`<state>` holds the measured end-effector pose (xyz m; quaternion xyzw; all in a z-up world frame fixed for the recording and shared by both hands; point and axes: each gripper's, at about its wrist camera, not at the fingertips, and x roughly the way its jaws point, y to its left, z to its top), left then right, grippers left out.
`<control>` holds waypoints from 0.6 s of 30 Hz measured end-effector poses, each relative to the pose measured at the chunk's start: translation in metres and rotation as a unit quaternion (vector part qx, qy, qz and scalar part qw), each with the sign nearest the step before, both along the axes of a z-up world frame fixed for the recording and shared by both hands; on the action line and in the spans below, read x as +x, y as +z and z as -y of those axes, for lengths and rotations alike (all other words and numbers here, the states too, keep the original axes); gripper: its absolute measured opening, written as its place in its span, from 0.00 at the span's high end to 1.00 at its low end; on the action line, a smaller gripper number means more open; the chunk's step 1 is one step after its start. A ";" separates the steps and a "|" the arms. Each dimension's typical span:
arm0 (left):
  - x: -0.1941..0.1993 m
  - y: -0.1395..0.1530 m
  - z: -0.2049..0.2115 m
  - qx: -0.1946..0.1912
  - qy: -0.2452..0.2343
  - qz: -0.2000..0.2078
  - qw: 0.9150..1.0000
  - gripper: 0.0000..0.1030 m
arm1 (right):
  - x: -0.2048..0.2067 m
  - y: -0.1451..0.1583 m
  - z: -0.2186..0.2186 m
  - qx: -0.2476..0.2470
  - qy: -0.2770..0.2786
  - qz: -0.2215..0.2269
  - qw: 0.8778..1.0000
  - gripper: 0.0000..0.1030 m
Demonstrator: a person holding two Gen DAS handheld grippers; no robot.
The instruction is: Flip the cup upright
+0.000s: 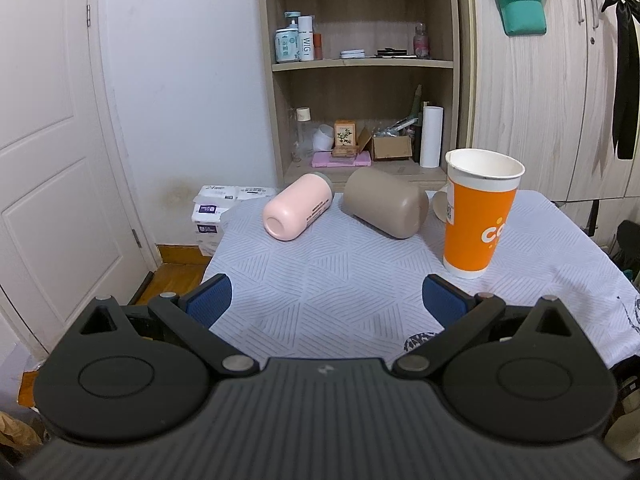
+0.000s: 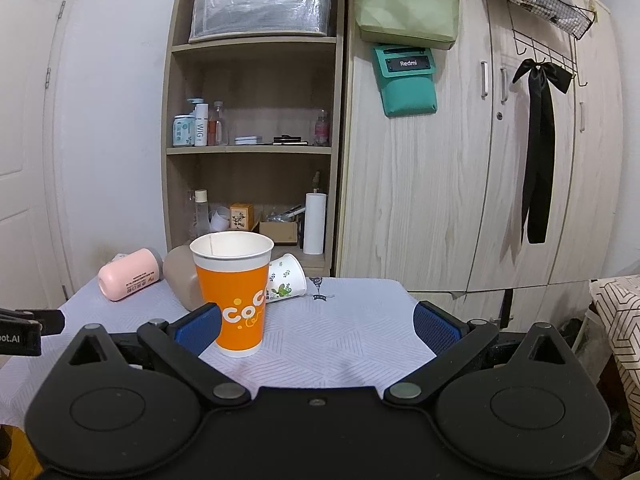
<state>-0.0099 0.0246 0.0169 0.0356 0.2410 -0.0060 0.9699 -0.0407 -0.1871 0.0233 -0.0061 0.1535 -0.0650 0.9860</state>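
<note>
An orange paper cup (image 1: 478, 216) stands upright on the table; it also shows in the right wrist view (image 2: 234, 296). A pink cup (image 1: 298, 210) (image 2: 128, 274) and a brown cup (image 1: 386, 202) (image 2: 182, 276) lie on their sides at the far edge. A small white floral paper cup (image 2: 286, 278) lies on its side behind the orange cup. My left gripper (image 1: 326, 300) is open and empty, short of the cups. My right gripper (image 2: 318, 328) is open and empty, its left fingertip (image 2: 200, 326) just beside the orange cup's base.
The table wears a light patterned cloth (image 1: 340, 280) (image 2: 340, 332). A wooden shelf with bottles and boxes (image 1: 360, 80) stands behind it, a wardrobe (image 2: 460, 180) to the right, a white door (image 1: 48, 140) to the left. White boxes (image 1: 212, 212) sit on the floor.
</note>
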 end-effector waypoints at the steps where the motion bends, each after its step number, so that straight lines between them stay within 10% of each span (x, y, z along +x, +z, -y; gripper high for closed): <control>1: 0.000 0.000 0.000 0.000 0.000 0.000 1.000 0.00 | 0.000 0.000 -0.001 -0.001 -0.001 0.000 1.000 0.00; 18: -0.001 -0.001 -0.001 0.006 0.001 -0.006 1.000 0.00 | -0.003 0.001 -0.002 -0.005 -0.005 0.004 1.000 0.00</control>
